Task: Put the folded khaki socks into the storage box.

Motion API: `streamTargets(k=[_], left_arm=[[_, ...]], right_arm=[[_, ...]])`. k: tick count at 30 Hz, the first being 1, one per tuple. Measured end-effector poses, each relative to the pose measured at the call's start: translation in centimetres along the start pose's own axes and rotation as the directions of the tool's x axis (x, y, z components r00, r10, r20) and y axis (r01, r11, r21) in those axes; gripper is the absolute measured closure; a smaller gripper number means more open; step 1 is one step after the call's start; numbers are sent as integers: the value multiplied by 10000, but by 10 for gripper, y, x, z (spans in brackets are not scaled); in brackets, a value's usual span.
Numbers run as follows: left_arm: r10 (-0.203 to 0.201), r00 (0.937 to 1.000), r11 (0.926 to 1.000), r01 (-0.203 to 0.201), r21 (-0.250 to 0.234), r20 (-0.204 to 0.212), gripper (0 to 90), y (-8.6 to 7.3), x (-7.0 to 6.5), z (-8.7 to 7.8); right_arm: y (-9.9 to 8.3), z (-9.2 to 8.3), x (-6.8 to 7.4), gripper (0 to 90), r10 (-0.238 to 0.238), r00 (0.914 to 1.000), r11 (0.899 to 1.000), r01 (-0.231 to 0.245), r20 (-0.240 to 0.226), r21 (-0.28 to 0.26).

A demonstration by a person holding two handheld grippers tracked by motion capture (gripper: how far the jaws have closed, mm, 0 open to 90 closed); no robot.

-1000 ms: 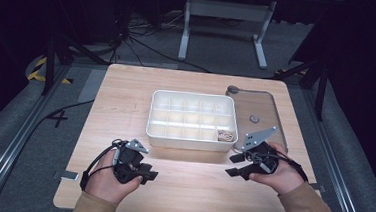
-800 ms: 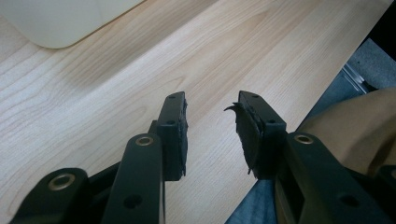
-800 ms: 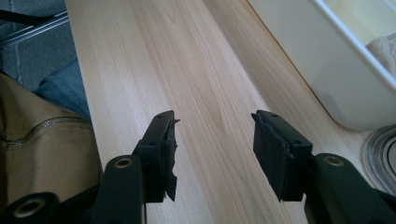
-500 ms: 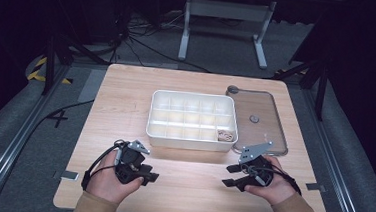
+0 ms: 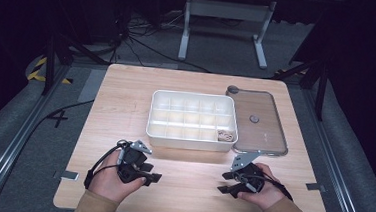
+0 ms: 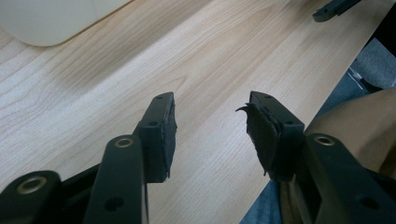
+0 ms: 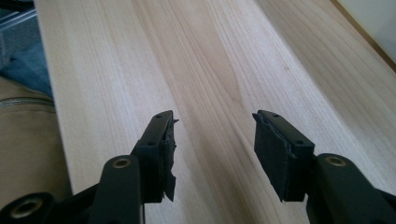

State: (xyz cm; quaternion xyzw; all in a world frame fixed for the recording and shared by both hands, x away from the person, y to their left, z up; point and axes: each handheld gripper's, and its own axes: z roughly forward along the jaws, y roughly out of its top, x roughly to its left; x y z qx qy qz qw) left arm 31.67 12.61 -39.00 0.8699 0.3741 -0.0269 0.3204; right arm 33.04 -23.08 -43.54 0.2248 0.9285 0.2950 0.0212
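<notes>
- The white compartment tray (image 5: 191, 120) sits mid-table on the wooden table (image 5: 126, 101), with a few small pale pieces (image 5: 225, 135) in its near-right compartment.
- A clear lid (image 5: 257, 122) lies flat, touching the tray's right side.
- The left gripper (image 5: 147, 174) rests near the table's near edge, left of centre, jaws apart and empty.
- The right gripper (image 5: 226, 183) rests at near right, jaws apart and empty.

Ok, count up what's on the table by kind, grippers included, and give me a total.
White compartment tray: 1
Clear lid: 1
Small tan item in a tray compartment: 1, too small to identify
Grippers: 2, left gripper and right gripper, both open and empty
Total: 5
</notes>
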Motion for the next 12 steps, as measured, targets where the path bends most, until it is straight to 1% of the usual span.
streamTargets(k=[2, 5, 7, 8, 9, 11, 12], left_arm=[[-40, 10000, 10000, 40, 6, 4, 512, 0, 1, 1], [-64, 10000, 10000, 64, 27, 21, 499, 0, 2, 2], [-105, 9999, 9999, 105, 27, -11, 494, 0, 3, 4], [-59, 10000, 10000, 59, -39, -71, 490, 0, 4, 6], [-97, 9999, 9999, 97, -87, -69, 489, -1, 5, 8], [23, 10000, 9998, -21, -212, 84, 487, -1, 7, 11], [21, 9996, 9988, -7, -495, 277, 481, -2, 8, 14]], right_arm=[[-3, 2, 0, 476, 0, 9999, 10000, -1, 117, 46], [-5, 5, 0, 469, 12, 9999, 10000, -13, 156, 69], [-7, 5, 0, 468, -57, 9993, 10000, 54, 375, 82], [-8, 5, 0, 468, -71, 9989, 10000, 69, 456, 64], [-8, 5, 0, 468, -39, 9989, 10000, 40, 468, -13], [-11, 6, 1, 466, -32, 9983, 9999, 40, 590, -151], [-11, 6, 1, 466, -59, 9982, 9999, 67, 597, -142]])
